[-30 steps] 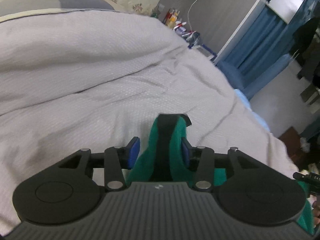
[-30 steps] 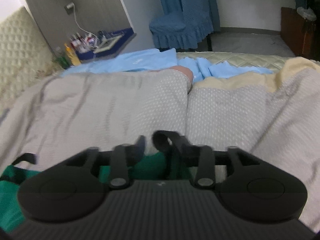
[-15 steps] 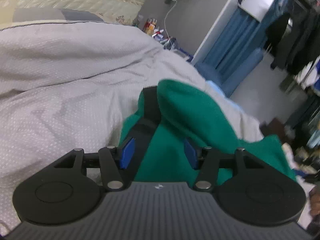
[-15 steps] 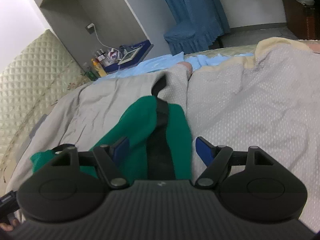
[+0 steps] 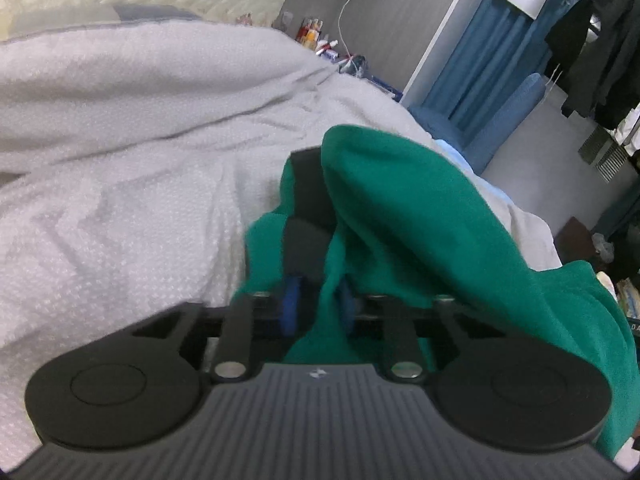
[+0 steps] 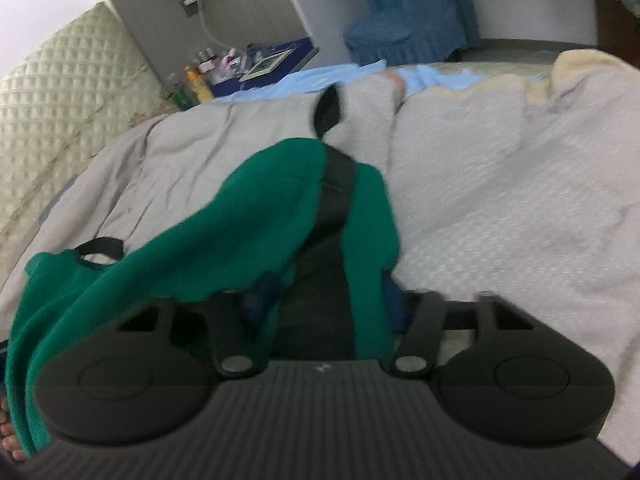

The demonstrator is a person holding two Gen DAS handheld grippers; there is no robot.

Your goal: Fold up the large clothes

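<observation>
A green garment (image 5: 404, 216) with black straps hangs over the grey quilted bed cover (image 5: 120, 168). My left gripper (image 5: 318, 308) is shut on a bunched green edge beside a black strap (image 5: 308, 196). In the right wrist view the same green garment (image 6: 256, 220) drapes from my right gripper (image 6: 324, 300), whose blue pads close on the cloth and its black strap (image 6: 336, 196). The fabric spans between both grippers, lifted off the bed. A second black strap loop (image 6: 100, 246) shows at the left.
A light blue cloth (image 6: 320, 80) lies at the bed's far edge. A bedside table with bottles (image 6: 240, 68) stands by the quilted headboard (image 6: 60, 92). A blue covered chair (image 6: 400, 36) and hanging dark clothes (image 5: 592, 52) are beyond the bed.
Both grippers rose from the bed with the green garment, opened briefly half a second ago, and now close on it again; the cloth is lifted and draped between them.
</observation>
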